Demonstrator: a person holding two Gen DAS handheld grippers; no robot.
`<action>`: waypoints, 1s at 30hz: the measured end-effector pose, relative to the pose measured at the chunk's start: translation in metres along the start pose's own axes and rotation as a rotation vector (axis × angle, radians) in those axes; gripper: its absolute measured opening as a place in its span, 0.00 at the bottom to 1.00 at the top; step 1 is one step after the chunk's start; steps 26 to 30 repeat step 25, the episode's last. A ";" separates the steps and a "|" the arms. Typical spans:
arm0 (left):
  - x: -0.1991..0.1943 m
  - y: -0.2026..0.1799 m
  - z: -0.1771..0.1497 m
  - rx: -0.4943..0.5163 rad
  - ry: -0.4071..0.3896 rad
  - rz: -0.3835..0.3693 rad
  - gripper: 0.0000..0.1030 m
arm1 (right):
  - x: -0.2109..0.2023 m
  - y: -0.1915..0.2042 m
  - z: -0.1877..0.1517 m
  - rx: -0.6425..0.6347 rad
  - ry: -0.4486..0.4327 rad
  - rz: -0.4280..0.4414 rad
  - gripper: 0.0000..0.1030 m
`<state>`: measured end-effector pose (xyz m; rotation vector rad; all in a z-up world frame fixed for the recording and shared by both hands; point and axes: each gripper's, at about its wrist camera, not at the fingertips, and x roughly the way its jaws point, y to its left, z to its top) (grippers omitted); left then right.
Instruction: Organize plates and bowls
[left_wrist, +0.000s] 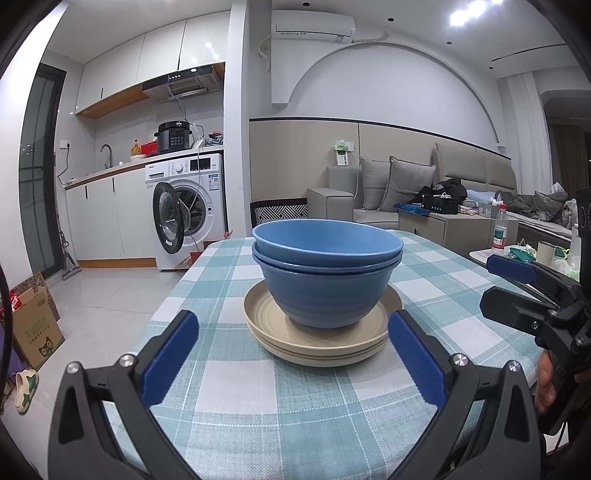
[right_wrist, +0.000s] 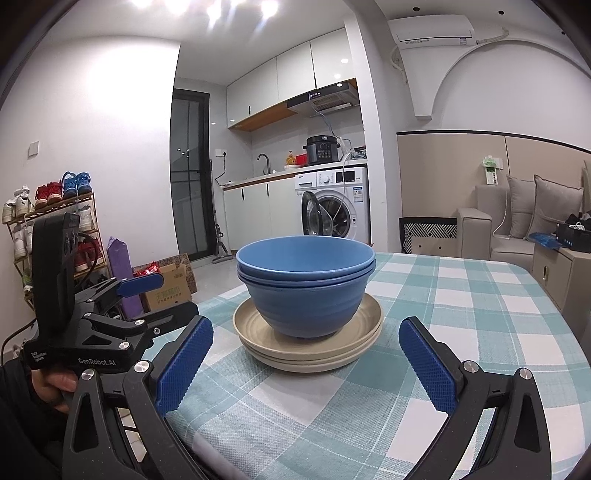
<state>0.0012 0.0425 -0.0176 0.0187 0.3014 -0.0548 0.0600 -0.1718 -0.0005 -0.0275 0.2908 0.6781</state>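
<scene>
On the worktop in front of me, covered by a teal-and-white checked cloth, stands one pile: two blue bowls nested one inside the other, sitting in the middle of the beige plates, which are stacked flat; I count at least two rims, perhaps three. My left gripper has its jaws wide apart and holds nothing; its blue pads sit just short of the plates, one on each side of the pile, touching neither plate nor bowl. My right gripper is likewise spread open and empty, its textured blue pads flanking the same pile from the near side, clear of the plate rims. In the left view the right gripper shows at the right edge, near the worktop's edge, with a hand below it; in the right view the left gripper shows at the left edge, gripped by a hand. Behind the pile, across the floor, a washer stands with its door swung open, and a sofa sits to the right.
</scene>
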 end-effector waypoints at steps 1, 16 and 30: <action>0.000 0.000 0.000 0.000 0.001 0.000 1.00 | 0.000 0.000 0.000 0.000 0.000 0.002 1.00; 0.001 -0.001 -0.001 0.000 0.000 0.000 1.00 | 0.000 0.001 -0.001 -0.003 0.005 0.004 1.00; 0.001 -0.001 -0.001 0.000 0.000 0.000 1.00 | 0.000 0.001 -0.001 -0.004 0.006 0.004 1.00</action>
